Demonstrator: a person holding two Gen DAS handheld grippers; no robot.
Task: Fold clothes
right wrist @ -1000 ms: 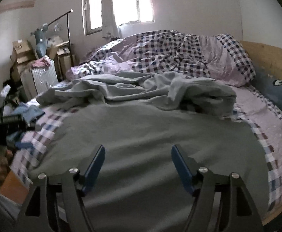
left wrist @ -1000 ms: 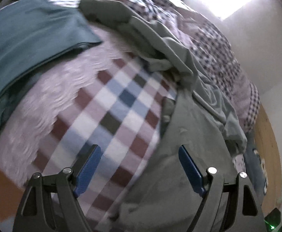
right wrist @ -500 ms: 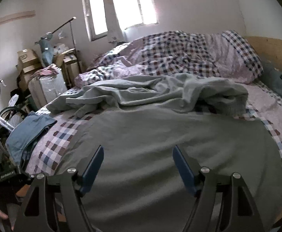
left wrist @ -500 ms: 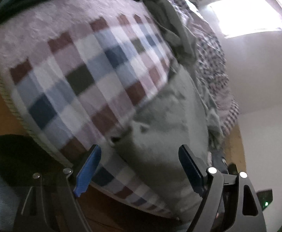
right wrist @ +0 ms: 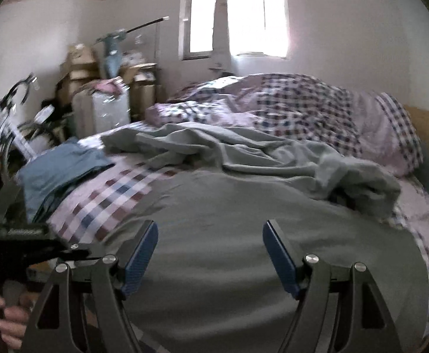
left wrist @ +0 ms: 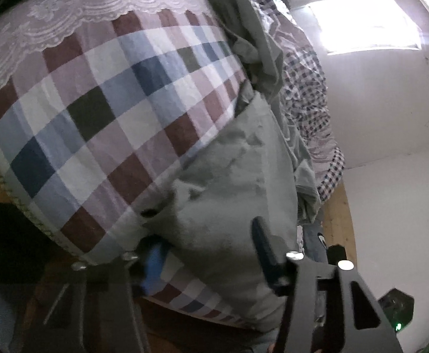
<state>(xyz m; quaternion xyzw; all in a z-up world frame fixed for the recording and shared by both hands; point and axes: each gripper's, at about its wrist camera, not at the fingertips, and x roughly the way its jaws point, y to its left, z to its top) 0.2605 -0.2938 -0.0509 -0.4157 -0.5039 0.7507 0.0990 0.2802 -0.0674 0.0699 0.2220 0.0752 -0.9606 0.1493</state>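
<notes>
A large grey garment [right wrist: 244,220] lies spread flat over the near part of the bed, and its corner [left wrist: 229,176] hangs over the bed's edge. My left gripper [left wrist: 207,250] is low at that edge. Its jaws are closing with the grey corner between them, and the left finger is blurred. A gap still shows between the pads. My right gripper [right wrist: 210,241] hovers open above the middle of the garment's near side with nothing between its fingers. A person's hand [right wrist: 5,320] at the lower left of the right wrist view holds the left gripper's handle.
A crumpled grey-green cloth [right wrist: 273,158] lies behind the spread garment, with a blue garment [right wrist: 58,167] at the bed's left corner. A checked quilt [right wrist: 302,108] is heaped at the back. The checked sheet [left wrist: 111,103] covers the mattress. A bicycle [right wrist: 5,129] and boxes [right wrist: 79,67] stand left of the bed.
The left gripper sank to the bed's edge, tilted, and its jaws narrowed around the grey garment's corner. The right gripper's view swung, bringing the blue garment and bicycle into sight.
</notes>
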